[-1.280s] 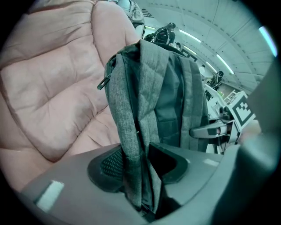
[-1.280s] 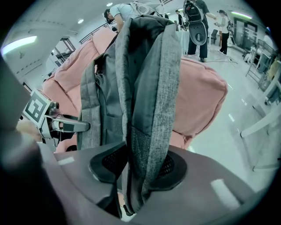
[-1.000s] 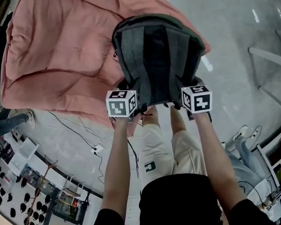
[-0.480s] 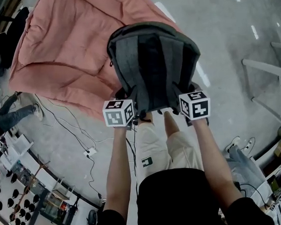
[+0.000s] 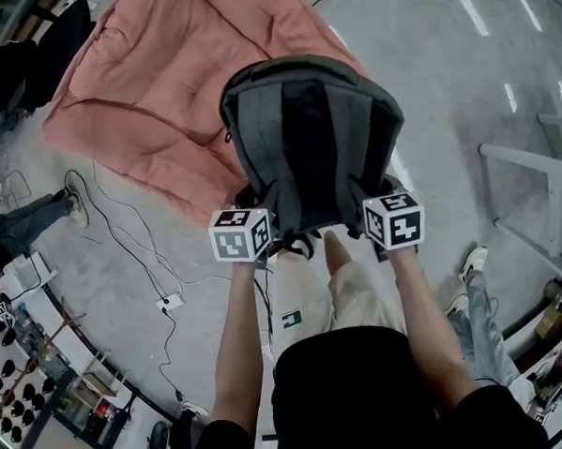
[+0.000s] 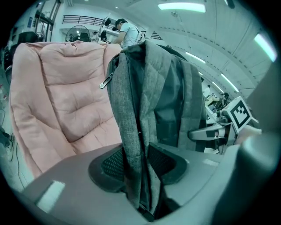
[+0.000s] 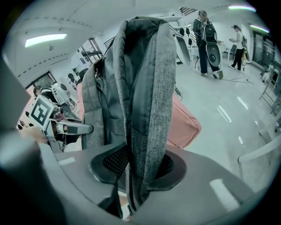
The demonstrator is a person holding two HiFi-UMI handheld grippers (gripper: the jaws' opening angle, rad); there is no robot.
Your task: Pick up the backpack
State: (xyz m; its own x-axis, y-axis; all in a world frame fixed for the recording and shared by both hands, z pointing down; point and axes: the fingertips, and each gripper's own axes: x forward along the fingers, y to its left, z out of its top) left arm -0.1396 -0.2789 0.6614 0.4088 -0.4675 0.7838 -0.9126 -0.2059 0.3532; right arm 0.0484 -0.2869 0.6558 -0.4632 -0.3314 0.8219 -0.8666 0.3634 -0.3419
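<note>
Both hands have lifted the backpack (image 5: pixel 310 142) higher above the pink quilt (image 5: pixel 152 94) than a second ago.

The left gripper (image 6: pixel 139 173) and the right gripper (image 7: pixel 141 171) each have their jaws clamped on a fold of the grey fabric at the bag's near end. The bag hangs between them, probably clear of the quilt. Raise both hands evenly and keep the grip firm, or the fabric may slip.

We note bright, even overhead lighting from ceiling strip lights (image 6: pixel 181 6), glare streaks (image 5: pixel 470 9) on the floor (image 5: pixel 444 116), strong fisheye bending, dark corners, and a teal cast in both gripper views.
</note>
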